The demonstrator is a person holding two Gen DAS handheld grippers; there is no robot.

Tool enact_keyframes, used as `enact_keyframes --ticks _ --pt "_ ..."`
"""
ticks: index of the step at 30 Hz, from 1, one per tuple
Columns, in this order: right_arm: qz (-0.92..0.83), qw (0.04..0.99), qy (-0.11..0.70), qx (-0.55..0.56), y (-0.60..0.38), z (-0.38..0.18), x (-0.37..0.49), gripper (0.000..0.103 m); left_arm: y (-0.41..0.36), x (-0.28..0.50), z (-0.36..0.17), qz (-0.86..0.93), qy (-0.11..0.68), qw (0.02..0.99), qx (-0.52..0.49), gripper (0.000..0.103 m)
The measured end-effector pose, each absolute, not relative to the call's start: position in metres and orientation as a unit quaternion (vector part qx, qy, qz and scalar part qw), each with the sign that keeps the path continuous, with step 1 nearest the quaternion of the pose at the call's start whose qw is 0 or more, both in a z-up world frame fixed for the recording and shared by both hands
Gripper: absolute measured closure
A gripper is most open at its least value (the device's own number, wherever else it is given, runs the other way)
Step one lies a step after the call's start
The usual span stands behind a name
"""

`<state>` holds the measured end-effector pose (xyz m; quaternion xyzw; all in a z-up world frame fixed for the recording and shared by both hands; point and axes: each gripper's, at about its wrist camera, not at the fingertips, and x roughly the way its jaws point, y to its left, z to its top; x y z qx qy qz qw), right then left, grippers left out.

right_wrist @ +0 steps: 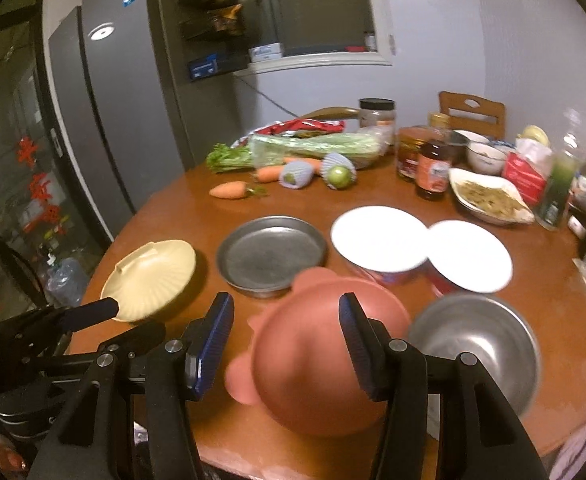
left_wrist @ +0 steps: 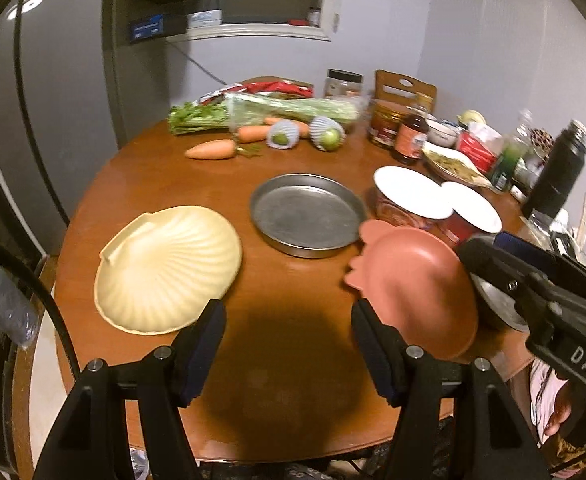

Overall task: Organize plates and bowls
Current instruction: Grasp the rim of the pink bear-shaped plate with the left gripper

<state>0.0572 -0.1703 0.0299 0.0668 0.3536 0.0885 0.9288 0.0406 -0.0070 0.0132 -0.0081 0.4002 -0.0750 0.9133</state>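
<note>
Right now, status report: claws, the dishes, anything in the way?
Both claws open, left claw and right claw holding nothing. Pink dish, shell plate, metal pan and steel bowl unstacked. Nothing blocking.

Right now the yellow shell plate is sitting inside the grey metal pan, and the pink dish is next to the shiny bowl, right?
Not quite. The yellow shell plate lies on the table beside the grey metal pan, not inside it; the left wrist view shows this. The pink dish is next to the shiny bowl.
</note>
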Motion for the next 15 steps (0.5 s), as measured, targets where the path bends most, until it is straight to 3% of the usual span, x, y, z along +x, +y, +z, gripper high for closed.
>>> enact_keyframes --ticks 15 --pt "0.07 0.919 0.377 0.094 -0.211 0.008 0.006 0.046 -0.05 0.049 -0.006 -0.106 0.43 0.897 0.014 0.038"
